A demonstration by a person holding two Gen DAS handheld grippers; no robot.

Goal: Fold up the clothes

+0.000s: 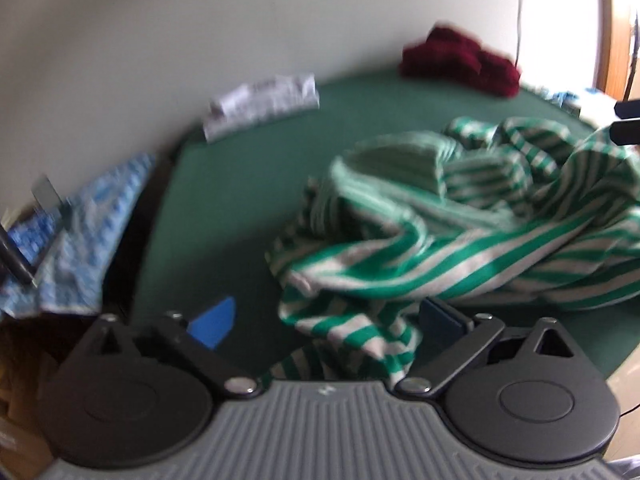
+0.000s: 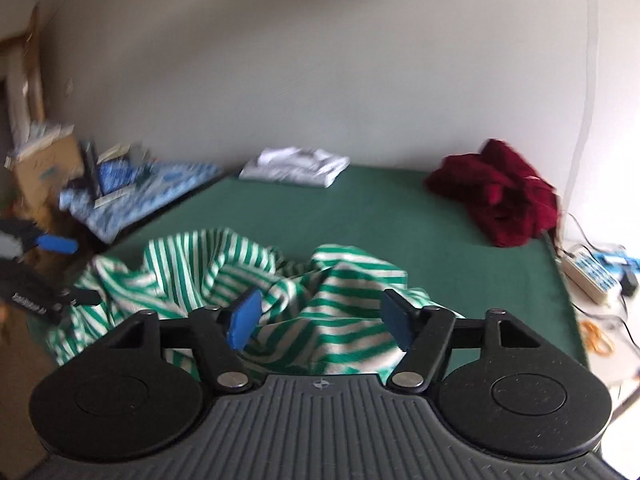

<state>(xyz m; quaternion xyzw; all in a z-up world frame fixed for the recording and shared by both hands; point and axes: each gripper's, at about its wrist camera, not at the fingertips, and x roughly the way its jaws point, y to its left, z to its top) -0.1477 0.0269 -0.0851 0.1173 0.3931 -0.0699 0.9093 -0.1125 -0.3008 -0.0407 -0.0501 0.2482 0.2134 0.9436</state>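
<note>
The green-and-white striped garment (image 2: 256,280) lay crumpled in a heap on the near part of the green worktop (image 2: 380,216), w/ folds bunched up and 1 edge hanging toward the near side.

Left claw (image 1: 326,322) was spread wide, blue pads apart; striped cloth sat between its fingers but nothing was pinched. In the right wrist view the left claw showed at the far left edge, beside the heap.

Right claw (image 2: 322,318) was also released, pads wide apart, just over the near edge of the garment, w/ cloth between the fingers, not gripped.

At the far side of the worktop, near the wall: a folded white garment (image 2: 296,170) and, well apart to the right, a bunched dark red garment (image 2: 496,204). Left of the worktop lay a blue patterned cloth (image 2: 136,196). Both views were blurred.
</note>
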